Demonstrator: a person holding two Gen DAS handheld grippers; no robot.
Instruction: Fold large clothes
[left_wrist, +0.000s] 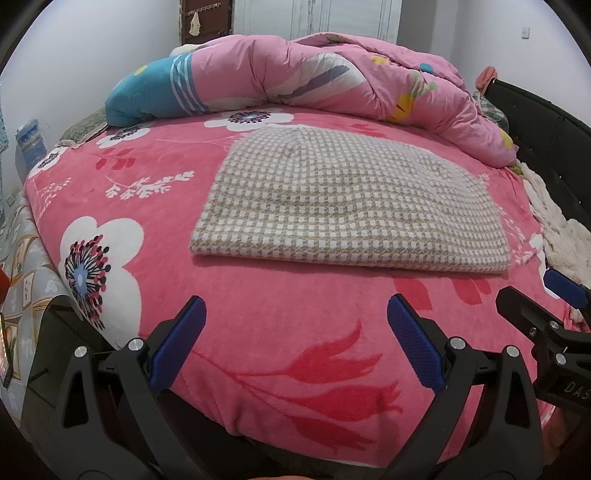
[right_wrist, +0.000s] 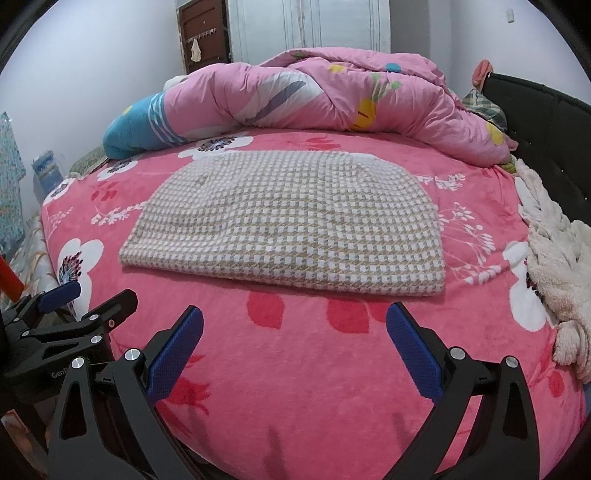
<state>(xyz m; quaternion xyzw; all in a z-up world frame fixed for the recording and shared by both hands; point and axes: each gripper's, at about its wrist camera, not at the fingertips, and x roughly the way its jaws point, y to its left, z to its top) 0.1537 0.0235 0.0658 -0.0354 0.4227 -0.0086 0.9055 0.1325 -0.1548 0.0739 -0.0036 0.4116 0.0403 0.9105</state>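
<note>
A beige-and-white houndstooth garment (left_wrist: 343, 199) (right_wrist: 284, 225) lies folded into a flat rectangle on the pink flowered bed cover (left_wrist: 258, 332) (right_wrist: 314, 369). My left gripper (left_wrist: 295, 314) hovers over the cover just in front of the garment's near edge, open, nothing between its blue pads. My right gripper (right_wrist: 294, 325) is likewise open and empty, a short way in front of the fold. In the left wrist view the right gripper (left_wrist: 532, 291) shows at the right edge. The left gripper (right_wrist: 96, 291) appears at the lower left of the right wrist view.
A bunched pink quilt (left_wrist: 332, 74) (right_wrist: 332, 96) lies across the far side of the bed. A cream fluffy garment (right_wrist: 557, 266) sits along the right edge beside the black headboard (right_wrist: 546, 122). The bed's near edge drops away below the grippers.
</note>
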